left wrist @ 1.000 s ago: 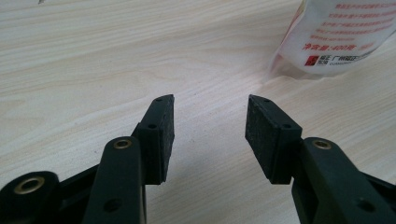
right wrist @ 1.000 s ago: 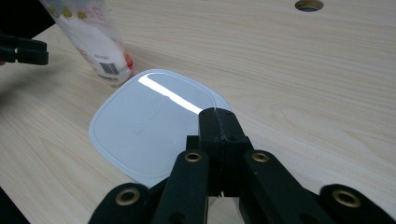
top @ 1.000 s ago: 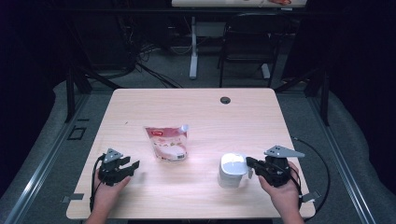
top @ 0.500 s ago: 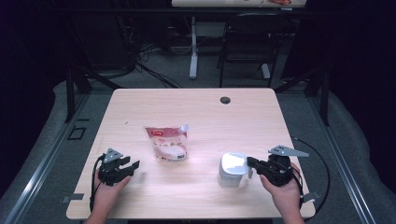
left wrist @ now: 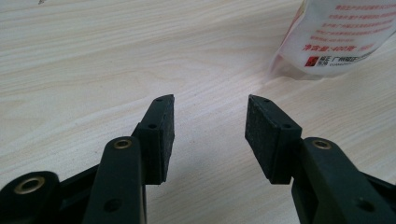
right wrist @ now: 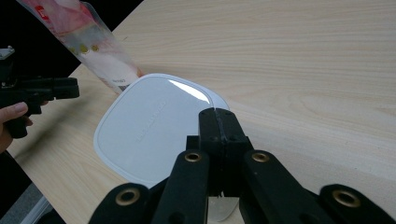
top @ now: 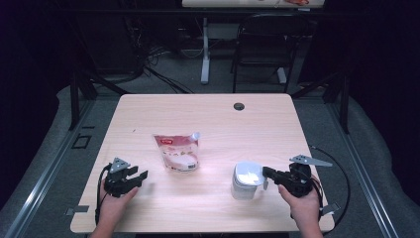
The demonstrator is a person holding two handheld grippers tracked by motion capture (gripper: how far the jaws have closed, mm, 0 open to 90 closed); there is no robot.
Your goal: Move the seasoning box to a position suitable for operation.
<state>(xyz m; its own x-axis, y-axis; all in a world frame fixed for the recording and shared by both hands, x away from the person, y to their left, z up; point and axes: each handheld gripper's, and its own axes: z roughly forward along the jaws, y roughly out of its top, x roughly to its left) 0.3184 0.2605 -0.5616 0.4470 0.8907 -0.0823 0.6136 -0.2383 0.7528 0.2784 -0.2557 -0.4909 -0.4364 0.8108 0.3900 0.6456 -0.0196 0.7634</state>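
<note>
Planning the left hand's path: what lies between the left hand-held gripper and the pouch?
Bare tabletop lies between the left hand-held gripper and the pouch, seen in the high view.

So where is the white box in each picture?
High view: the white box stands low and right of centre, at the right gripper tips.
Left gripper view: I can't find it; the pouch sits top right.
Right gripper view: the box lies centre-left, under the shut jaws.
Shared landmark: the pouch, left of the box in the high view, top left in the right gripper view.
</note>
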